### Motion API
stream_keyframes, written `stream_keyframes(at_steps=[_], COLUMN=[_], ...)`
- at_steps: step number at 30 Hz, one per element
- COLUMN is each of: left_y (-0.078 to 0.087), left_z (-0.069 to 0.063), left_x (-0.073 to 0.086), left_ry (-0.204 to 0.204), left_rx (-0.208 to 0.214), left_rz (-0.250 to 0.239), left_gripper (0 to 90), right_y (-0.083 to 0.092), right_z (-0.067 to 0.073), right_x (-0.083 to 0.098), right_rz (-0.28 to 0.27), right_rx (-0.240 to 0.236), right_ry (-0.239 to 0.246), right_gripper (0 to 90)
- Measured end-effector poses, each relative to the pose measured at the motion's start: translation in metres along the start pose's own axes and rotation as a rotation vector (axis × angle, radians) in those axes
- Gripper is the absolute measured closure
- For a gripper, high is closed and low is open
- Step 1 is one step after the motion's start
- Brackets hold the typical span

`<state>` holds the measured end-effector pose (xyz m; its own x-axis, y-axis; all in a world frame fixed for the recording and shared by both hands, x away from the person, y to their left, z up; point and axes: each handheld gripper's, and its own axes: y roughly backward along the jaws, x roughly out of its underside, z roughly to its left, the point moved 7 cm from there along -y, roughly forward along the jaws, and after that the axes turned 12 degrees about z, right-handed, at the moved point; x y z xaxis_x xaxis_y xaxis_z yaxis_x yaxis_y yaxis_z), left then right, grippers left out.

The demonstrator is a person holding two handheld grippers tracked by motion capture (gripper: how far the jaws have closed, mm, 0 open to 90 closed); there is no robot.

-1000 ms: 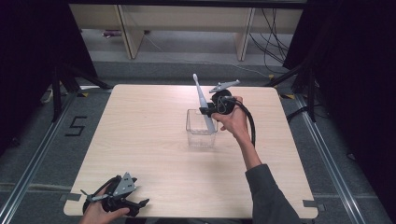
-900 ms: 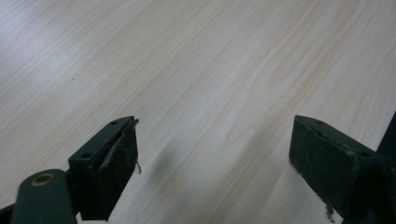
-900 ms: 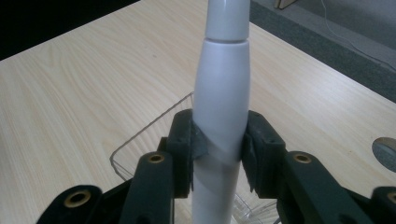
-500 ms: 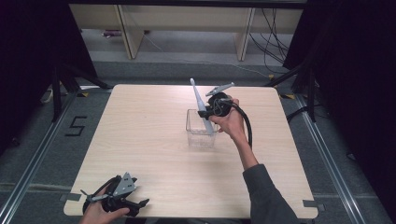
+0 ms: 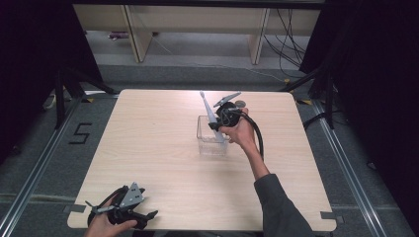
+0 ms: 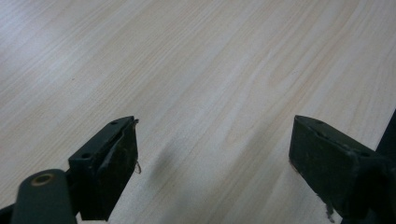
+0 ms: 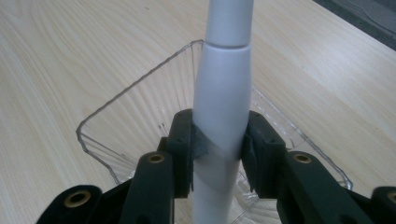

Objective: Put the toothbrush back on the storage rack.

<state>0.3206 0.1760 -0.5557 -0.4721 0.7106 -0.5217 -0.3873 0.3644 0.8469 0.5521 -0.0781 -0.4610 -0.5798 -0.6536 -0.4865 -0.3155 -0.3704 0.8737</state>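
Observation:
A white electric toothbrush (image 5: 208, 114) stands nearly upright, its lower end over a clear plastic cup (image 5: 211, 143) at the table's middle. My right gripper (image 5: 217, 124) is shut on its handle just above the cup's rim. In the right gripper view the white handle (image 7: 223, 98) is clamped between both black jaws, with the clear cup (image 7: 135, 109) below and behind it. My left gripper (image 5: 148, 216) rests in a hand at the table's near left edge. Its jaws stand wide apart over bare wood (image 6: 210, 84), nothing between them.
The light wooden table (image 5: 148, 133) has a small round object (image 5: 240, 103) behind the right gripper. A black cable (image 5: 259, 138) trails from the right gripper along the forearm. Shelving and cables lie beyond the far edge.
The right gripper has carried the toothbrush slightly left and down toward the cup, bringing it more upright. The left gripper has stayed put.

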Motion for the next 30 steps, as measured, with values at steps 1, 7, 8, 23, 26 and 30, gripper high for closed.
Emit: stream_keyframes(at_steps=[1, 7, 8, 23, 26, 30], left_y=[0.0, 0.0, 0.0, -0.001, 0.0, 0.0], left_z=[0.0, 0.0, 0.0, -0.001, -0.001, -0.001], left_x=[0.0, 0.0, 0.0, 0.0, 0.0, 0.0], left_ry=[-0.001, -0.003, 0.0, -0.003, -0.003, -0.004], left_rx=[0.0, -0.003, 0.0, 0.002, 0.002, 0.002], left_rz=[0.001, 0.001, 0.0, -0.003, -0.005, -0.005], left_gripper=[15.1, 15.1, 15.1, 15.1, 15.1, 15.1], right_y=[-0.002, -0.008, -0.008, -0.014, -0.015, -0.016], right_z=[0.0, 0.001, 0.002, 0.004, 0.003, 0.007], right_x=[0.0, 0.002, 0.003, 0.001, 0.0, 0.001], right_rz=[0.005, 0.033, 0.045, 0.083, 0.094, 0.128], right_rx=[-0.001, 0.016, 0.013, 0.015, 0.015, 0.005], right_ry=[0.005, 0.039, 0.025, 0.032, 0.033, -0.007], right_gripper=[67.0, 67.1, 67.0, 66.9, 66.9, 66.9])
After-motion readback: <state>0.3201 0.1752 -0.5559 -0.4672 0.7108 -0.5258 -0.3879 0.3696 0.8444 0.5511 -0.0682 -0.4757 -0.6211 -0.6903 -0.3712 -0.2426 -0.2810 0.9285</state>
